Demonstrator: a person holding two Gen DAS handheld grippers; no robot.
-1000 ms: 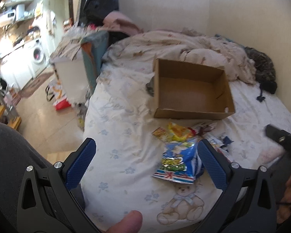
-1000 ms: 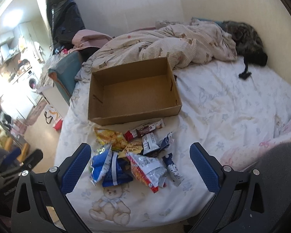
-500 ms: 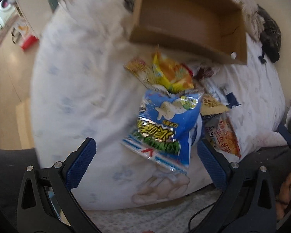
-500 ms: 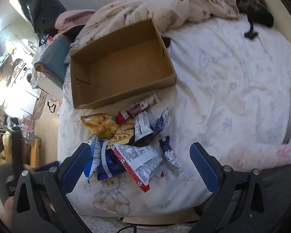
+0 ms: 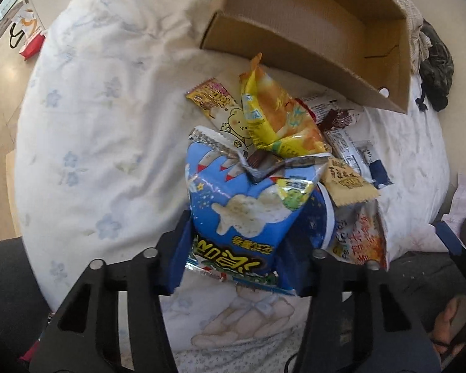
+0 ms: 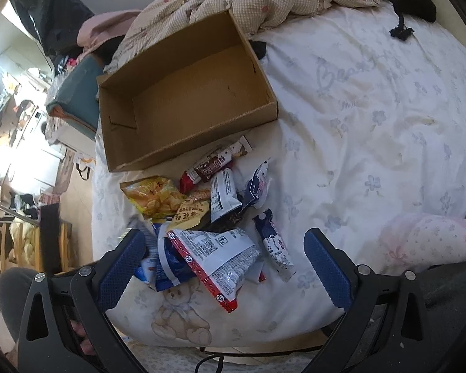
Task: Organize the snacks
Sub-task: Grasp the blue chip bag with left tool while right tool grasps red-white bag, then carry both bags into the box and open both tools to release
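Snacks lie heaped on the bedsheet (image 6: 372, 99), just short of the empty cardboard box (image 6: 183, 93) at twelve o'clock from the pile. Since a second ago the left gripper (image 5: 236, 248) has dropped onto the heap, and its jaws have just been closing from full spread; the blue pads now pinch the lower sides of the blue puffed-snack bag (image 5: 245, 214), at six o'clock in the pile. The right gripper (image 6: 223, 264) hangs spread over the red-and-white packet (image 6: 223, 258), gripping nothing. Judgement: first pick secured; nothing boxed yet, so the task has barely begun.
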